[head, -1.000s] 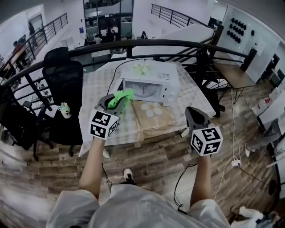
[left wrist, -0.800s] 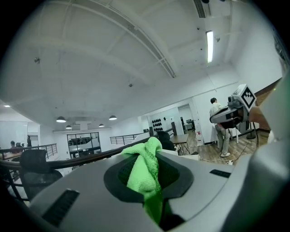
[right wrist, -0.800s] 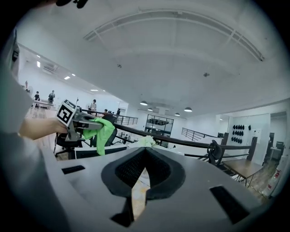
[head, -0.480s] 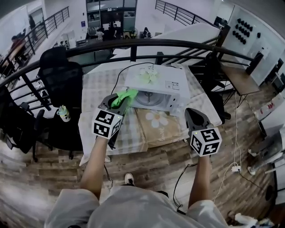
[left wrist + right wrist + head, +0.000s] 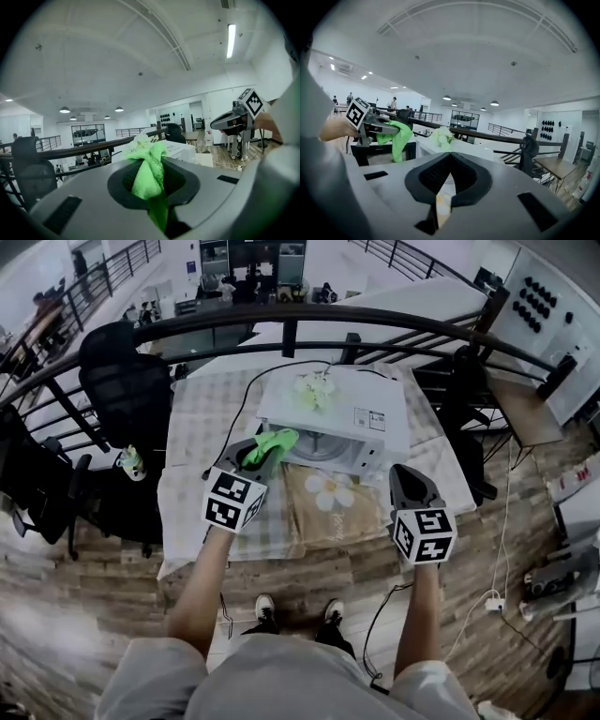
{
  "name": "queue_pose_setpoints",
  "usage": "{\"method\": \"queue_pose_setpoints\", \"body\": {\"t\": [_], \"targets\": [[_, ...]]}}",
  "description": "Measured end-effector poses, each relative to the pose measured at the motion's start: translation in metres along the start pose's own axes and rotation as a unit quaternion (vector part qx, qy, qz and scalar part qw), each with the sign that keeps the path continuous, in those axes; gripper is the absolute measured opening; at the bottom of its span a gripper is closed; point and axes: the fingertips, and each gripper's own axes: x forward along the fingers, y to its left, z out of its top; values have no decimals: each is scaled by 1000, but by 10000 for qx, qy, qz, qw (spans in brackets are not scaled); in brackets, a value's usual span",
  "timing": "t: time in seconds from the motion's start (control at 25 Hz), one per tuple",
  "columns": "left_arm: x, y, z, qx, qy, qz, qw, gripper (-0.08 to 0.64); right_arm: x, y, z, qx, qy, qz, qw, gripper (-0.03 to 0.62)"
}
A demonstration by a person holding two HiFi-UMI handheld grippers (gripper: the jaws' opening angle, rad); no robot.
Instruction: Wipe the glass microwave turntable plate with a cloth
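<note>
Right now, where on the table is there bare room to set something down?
Bare checked tablecloth left of the microwave, toward the black chair; a narrower strip on its right. Front centre is crowded: flower-print mat, left gripper with green cloth.

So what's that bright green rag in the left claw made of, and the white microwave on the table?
The bright green rag looks like soft, matte fabric, maybe microfibre: it bunches and droops in folds. The white microwave looks like painted sheet metal, smooth with flat, crisp-edged panels, though plastic can't be ruled out.
</note>
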Motion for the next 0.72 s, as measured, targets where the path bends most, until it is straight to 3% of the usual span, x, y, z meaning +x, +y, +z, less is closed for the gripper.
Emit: {"method": "queue_pose_setpoints", "body": {"t": [0.24,0.44,0.72], "targets": [[69,-9,-35,-75,327,173,9993,54,43,-25,-31,91,177,426,9989,14],[127,-16,-87,113,727,336,9967,54,74,-39,-65,695,21,681,9953,14],[184,11,-159,97,1198,597,9910,55,112,-42,-118,475,337,733,9956,14]]}}
